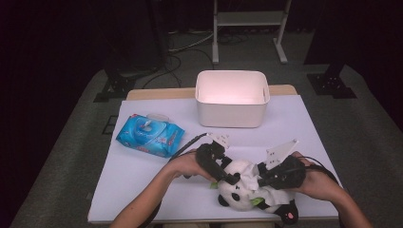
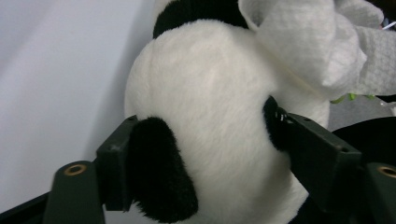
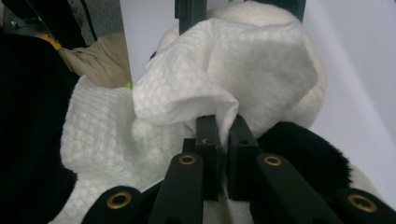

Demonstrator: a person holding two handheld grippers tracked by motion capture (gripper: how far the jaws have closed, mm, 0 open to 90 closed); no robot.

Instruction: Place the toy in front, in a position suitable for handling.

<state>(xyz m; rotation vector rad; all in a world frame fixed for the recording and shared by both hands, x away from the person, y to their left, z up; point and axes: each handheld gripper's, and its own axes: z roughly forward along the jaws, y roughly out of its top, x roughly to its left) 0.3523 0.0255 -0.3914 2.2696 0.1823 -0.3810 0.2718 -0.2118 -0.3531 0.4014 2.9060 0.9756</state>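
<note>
so we've got a panda plush (image 1: 237, 192) lying at the near edge of the tabletop (image 1: 142, 185), right in front of us, between both hands. our left gripper (image 1: 227, 176) has its jaws on either side of the panda's head: in the left gripper view one jaw sits against the black eye patch (image 2: 161, 172) and the other presses into the fur on the far side, so it's clamped on the head. our right gripper (image 1: 260, 178) has its jaws pinched together on a white wet wipe (image 3: 224, 79), and the wipe is draped over the top of the panda's head, touching it. in the right gripper view the fold of the wipe goes right down between the two jaws.

further back on the tabletop there's a blue pack of wipes (image 1: 150, 134) off to the left, and a white bin (image 1: 232, 99) sits behind the panda, well apart from it.
</note>
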